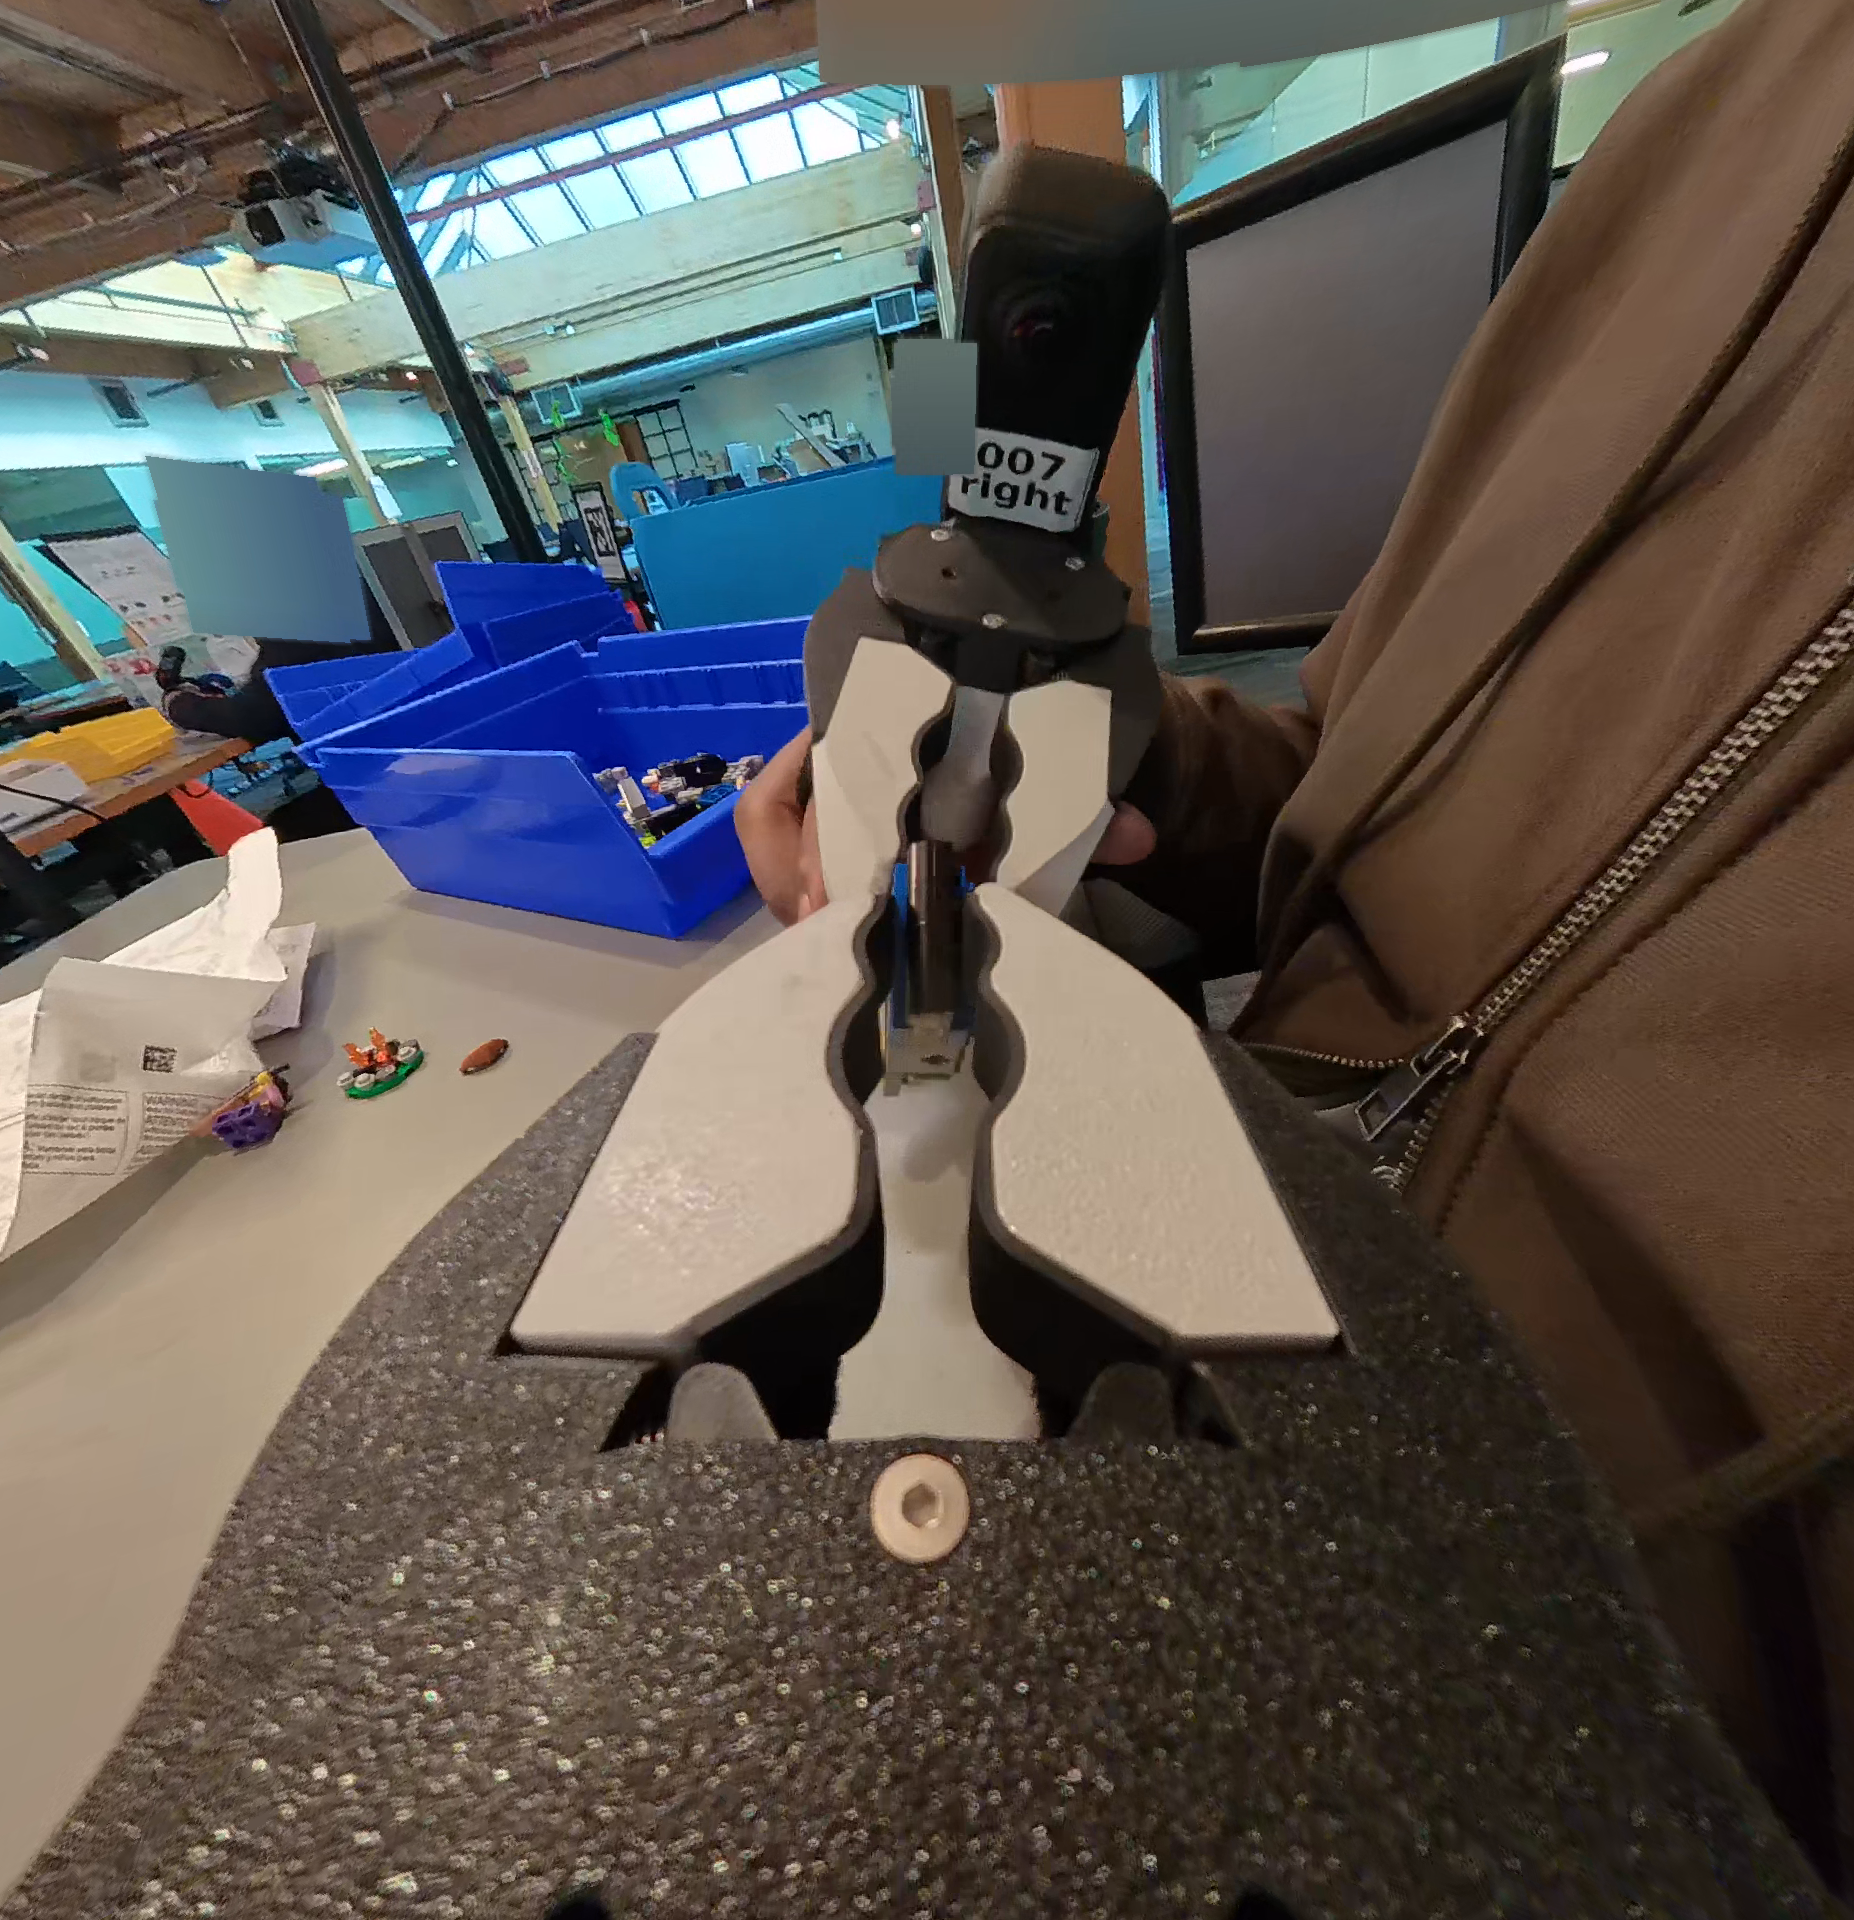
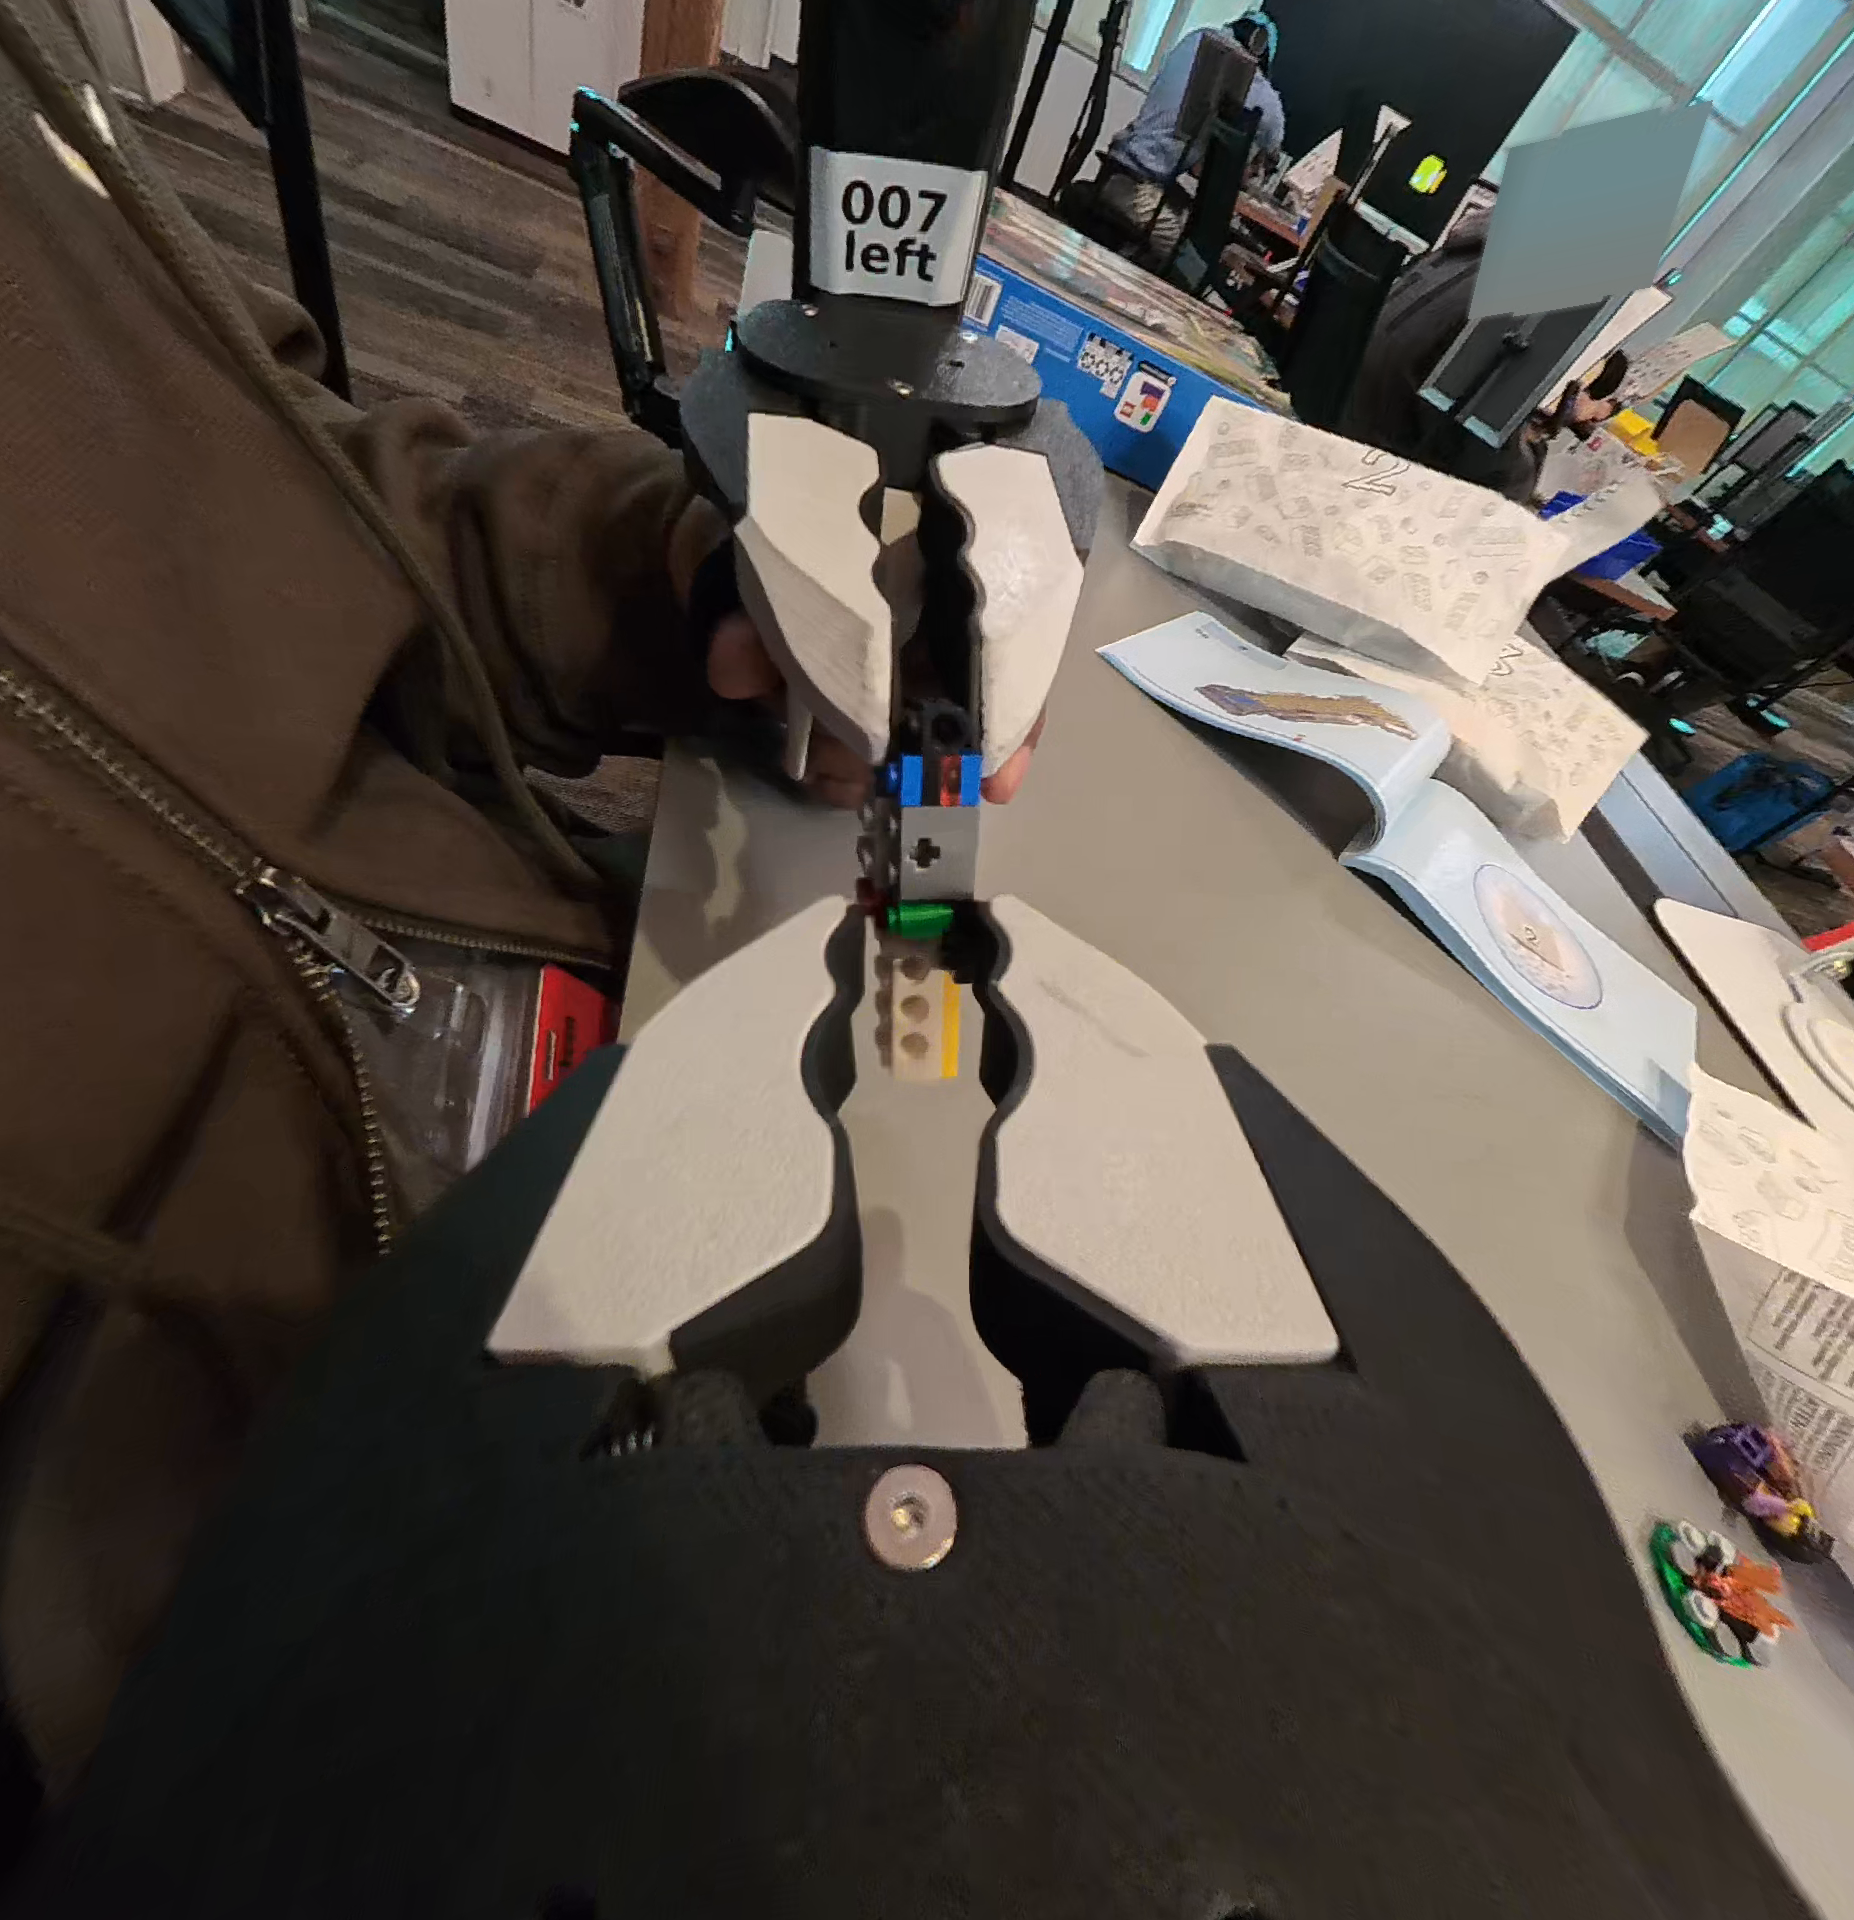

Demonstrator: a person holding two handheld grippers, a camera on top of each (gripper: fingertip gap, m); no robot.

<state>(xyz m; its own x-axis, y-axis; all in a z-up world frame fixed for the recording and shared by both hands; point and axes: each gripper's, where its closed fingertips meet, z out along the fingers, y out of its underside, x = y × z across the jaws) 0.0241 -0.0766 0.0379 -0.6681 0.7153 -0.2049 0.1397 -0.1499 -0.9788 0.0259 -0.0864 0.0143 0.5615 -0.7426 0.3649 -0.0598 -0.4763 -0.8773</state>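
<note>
A narrow brick assembly [image 2: 938, 852] of black, blue, grey, green, tan and yellow parts spans between my two grippers above the grey table [image 2: 1214, 935]. My left gripper [image 1: 928, 914] is shut on its blue and black end [image 1: 928, 966]; it also shows in the right wrist view [image 2: 938, 748]. My right gripper [image 2: 920, 914] faces it and is closed on the tan and yellow end [image 2: 918, 1023], with the fingers [image 2: 736, 1091] against its sides. The right gripper [image 1: 949, 862] also shows tip to tip in the left wrist view.
Blue bins [image 1: 507, 821] with loose bricks stand behind. A green-based small build [image 1: 381, 1065], a purple one [image 1: 248, 1112] and a brown piece [image 1: 483, 1055] lie by paper bags [image 1: 123, 1039]. An open booklet [image 2: 1474, 883] lies right. A brown jacket [image 1: 1577, 831] is close. My two grippers' fingertips are within a few centimetres of each other. The green-based small build [image 1: 381, 1065] is about 30 centimeters from both grippers' fingertips. It is also in sight in the right wrist view [image 2: 1699, 1568].
</note>
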